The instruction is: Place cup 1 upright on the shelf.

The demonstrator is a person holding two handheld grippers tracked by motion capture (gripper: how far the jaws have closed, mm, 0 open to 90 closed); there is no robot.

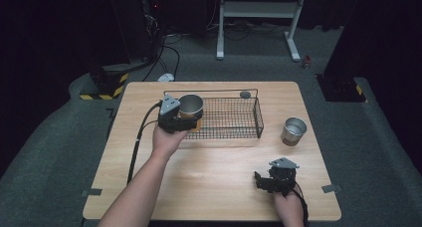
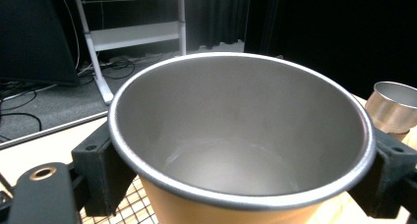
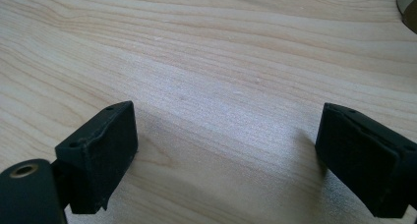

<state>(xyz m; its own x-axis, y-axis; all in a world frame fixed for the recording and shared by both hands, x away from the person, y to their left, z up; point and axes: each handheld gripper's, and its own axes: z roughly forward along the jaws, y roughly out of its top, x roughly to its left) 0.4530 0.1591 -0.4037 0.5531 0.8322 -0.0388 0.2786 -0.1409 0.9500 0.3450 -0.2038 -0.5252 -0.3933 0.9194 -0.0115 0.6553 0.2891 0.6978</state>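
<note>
My left gripper is shut on a steel cup with a tan outer wall, held upright over the left end of a black wire basket. In the left gripper view the cup sits between the two black pads, its inside bare. A second steel cup stands on the table to the right of the basket, and its rim shows at the right of the left gripper view. My right gripper rests low over the near right of the table, open, nothing between its fingers.
The wooden table has bare room in front of the basket. A small dark round thing lies behind the basket's far rail. Beyond the table are a white metal frame and floor cables.
</note>
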